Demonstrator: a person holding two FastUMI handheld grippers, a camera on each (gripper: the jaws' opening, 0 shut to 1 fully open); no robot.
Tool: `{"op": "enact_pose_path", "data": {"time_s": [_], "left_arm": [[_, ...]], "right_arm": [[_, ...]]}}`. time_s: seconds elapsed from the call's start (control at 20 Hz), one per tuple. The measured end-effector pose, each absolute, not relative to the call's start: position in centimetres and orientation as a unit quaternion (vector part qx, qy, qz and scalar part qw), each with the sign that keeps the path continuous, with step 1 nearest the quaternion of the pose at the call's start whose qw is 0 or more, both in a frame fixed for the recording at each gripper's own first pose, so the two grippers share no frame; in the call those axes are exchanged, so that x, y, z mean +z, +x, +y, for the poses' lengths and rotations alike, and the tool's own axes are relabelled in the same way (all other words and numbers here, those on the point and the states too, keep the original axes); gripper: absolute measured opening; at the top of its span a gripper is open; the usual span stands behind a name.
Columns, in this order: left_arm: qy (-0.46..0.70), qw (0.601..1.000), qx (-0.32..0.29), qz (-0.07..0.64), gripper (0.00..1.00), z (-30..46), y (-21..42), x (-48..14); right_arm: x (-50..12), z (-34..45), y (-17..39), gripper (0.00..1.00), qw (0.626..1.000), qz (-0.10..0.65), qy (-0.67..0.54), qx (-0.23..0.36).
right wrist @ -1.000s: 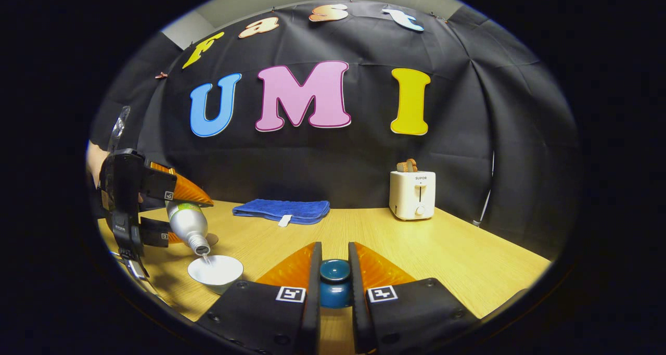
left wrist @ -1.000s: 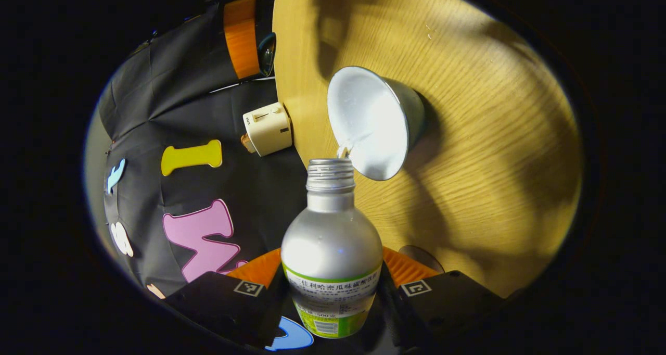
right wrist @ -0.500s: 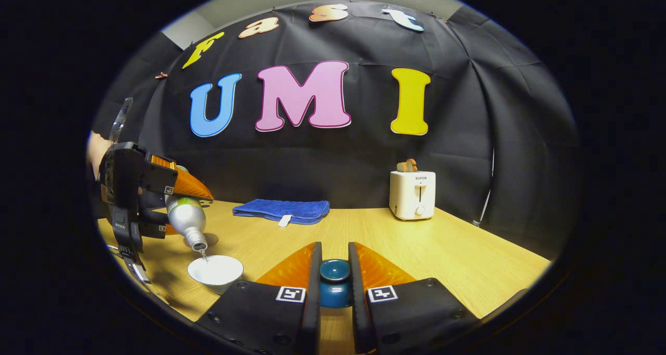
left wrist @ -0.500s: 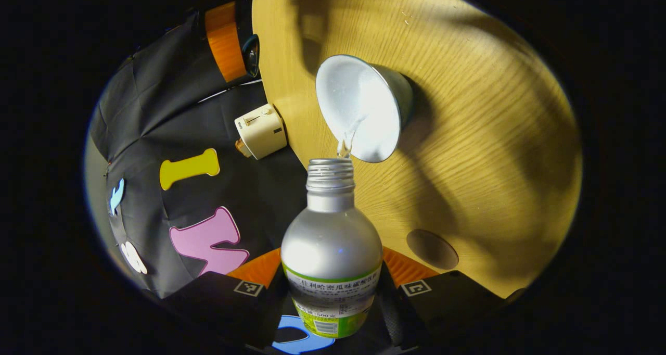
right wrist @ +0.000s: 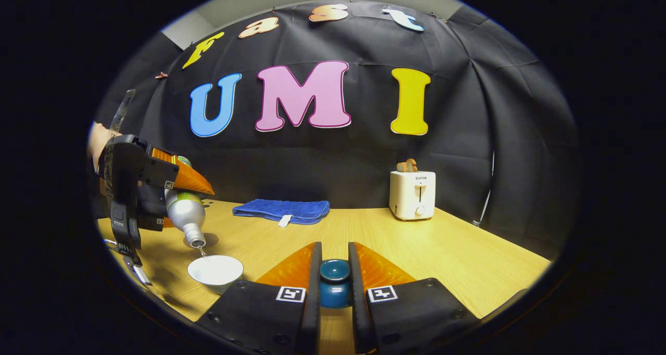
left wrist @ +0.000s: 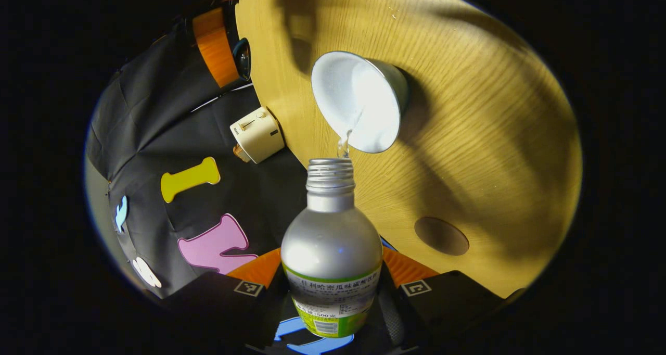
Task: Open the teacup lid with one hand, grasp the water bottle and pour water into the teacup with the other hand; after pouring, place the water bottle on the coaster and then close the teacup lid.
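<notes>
A toaster (right wrist: pixel 412 194) and blue cloth (right wrist: pixel 281 210) sit far on the table (right wrist: pixel 442 251). The left gripper (right wrist: pixel 156 193), tilted, clamps the water bottle (right wrist: pixel 186 215) above the teacup (right wrist: pixel 216 271); the right gripper (right wrist: pixel 333 284) clenches the lid (right wrist: pixel 334 282); coaster (left wrist: pixel 441 236) bare.

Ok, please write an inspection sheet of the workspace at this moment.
Surface: light wooden table, dry where visible.
Job's things: silver metal water bottle tilted, thin stream falling into white ceramic teacup; round brown coaster bare; dark blue round teacup lid held off the cup.
Clutter: folded blue towel; cream toaster at the back.
Grippers: left tongs clamp the bottle; right tongs clamp the lid.
Cables: thin white cord hanging against the wall behind the toaster.
Surroundings: black cloth wall.
</notes>
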State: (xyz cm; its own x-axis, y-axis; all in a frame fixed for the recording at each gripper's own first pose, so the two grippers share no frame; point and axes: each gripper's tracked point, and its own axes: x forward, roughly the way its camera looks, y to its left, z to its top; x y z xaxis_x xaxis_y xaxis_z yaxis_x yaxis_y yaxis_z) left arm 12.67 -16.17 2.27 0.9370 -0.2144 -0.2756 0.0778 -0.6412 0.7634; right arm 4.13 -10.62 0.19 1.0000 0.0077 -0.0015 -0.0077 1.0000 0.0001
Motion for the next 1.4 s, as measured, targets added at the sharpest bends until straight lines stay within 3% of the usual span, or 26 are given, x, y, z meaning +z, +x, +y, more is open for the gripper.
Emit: {"op": "enact_pose_path", "data": {"time_s": [0.4,1.4], "left_arm": [[0.900,0.401,-0.164,-0.049,0.80,-16.5,12.4,3.4],[0.901,0.395,-0.169,-0.055,0.81,-17.1,12.0,3.2]], "right_arm": [[0.2,-10.6,4.2,0.29,1.000,0.001,0.000,0.004],[0.2,-10.6,4.2,0.29,1.000,0.001,0.000,0.004]]}}
